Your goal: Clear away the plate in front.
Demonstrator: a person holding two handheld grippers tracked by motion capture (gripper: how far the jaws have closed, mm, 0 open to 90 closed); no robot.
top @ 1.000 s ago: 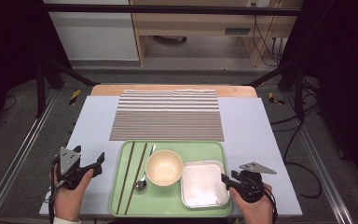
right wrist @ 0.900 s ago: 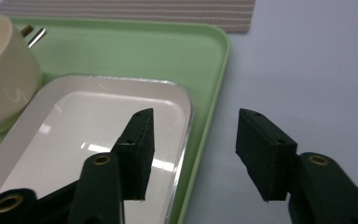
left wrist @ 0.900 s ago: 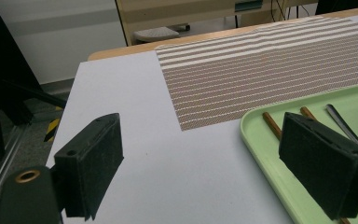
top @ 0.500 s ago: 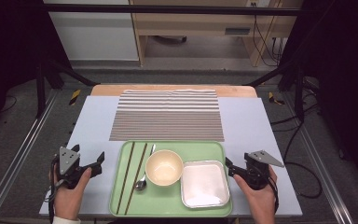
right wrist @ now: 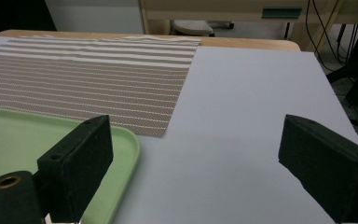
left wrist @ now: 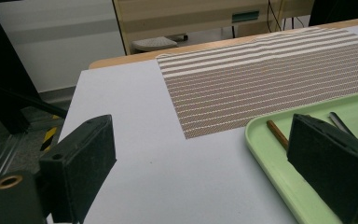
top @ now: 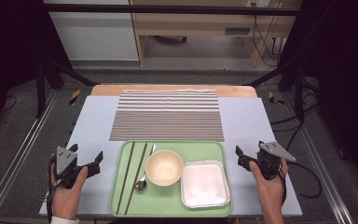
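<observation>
Green tray (left wrist: 279, 158) behind left claw (left wrist: 205, 163)

Matt green plastic tray (top: 216, 148), woven striped placemat (top: 167, 116), seemingly ceramic bowl (top: 163, 168)

Green tray (top: 168, 212) is sitting flat at the table's near edge, carrying brown chopsticks (top: 133, 173), spoon (top: 142, 183), cream bowl (top: 164, 167), white square dish (top: 204, 183).
</observation>
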